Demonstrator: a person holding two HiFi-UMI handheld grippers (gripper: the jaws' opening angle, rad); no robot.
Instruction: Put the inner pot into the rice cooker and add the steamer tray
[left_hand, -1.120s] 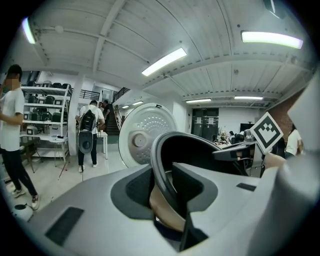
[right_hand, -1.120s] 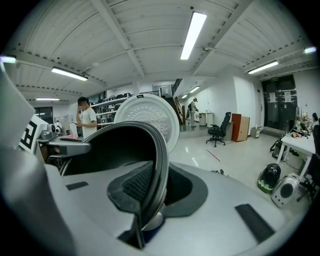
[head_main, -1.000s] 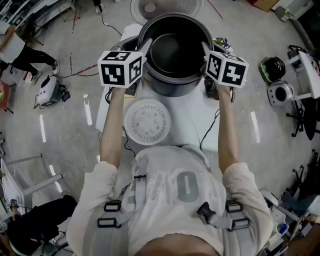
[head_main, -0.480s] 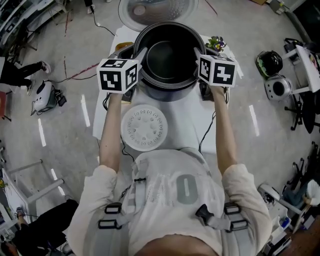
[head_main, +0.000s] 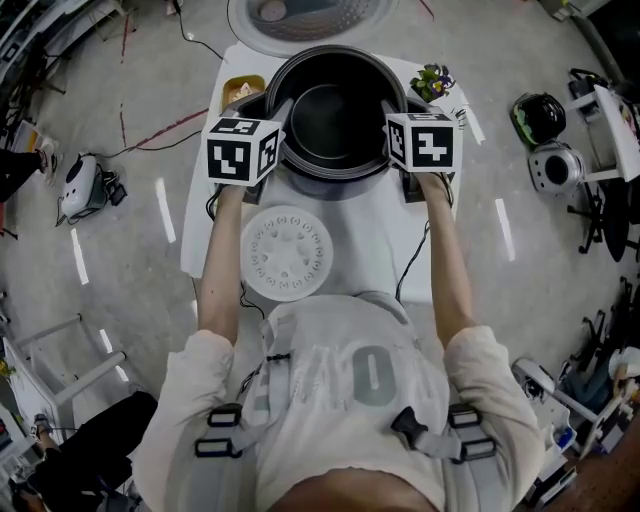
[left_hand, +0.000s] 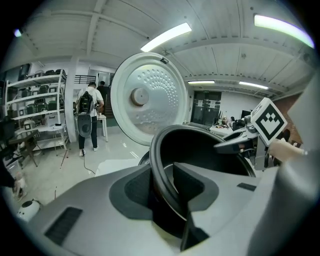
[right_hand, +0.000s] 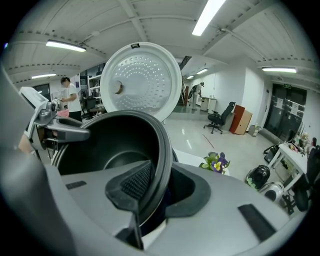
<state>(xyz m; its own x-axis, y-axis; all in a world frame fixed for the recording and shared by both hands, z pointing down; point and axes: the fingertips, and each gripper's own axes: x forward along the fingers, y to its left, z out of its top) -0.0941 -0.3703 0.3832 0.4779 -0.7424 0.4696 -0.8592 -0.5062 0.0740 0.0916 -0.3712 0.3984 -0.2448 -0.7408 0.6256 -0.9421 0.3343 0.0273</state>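
The dark inner pot (head_main: 335, 115) sits down inside the rice cooker (head_main: 330, 188), whose lid (head_main: 305, 15) stands open behind it. My left gripper (head_main: 285, 105) straddles the pot's left rim (left_hand: 165, 150) and my right gripper (head_main: 388, 105) straddles the right rim (right_hand: 162, 150). Both pairs of jaws are opening. The rim is still between the pads, with a slim gap showing on one side of it in each gripper view. On the table in front of the cooker lies the white round steamer tray (head_main: 288, 253), untouched.
The cooker stands on a small white table (head_main: 375, 260), with a little pot of flowers (head_main: 433, 80) at its back right and a yellow item (head_main: 243, 90) at its back left. Cables trail off the table. Helmets, stands and gear lie on the floor around it.
Both grippers have come down together with the pot, which has sunk from above the cooker into its body. The jaws have eased apart on the rim.
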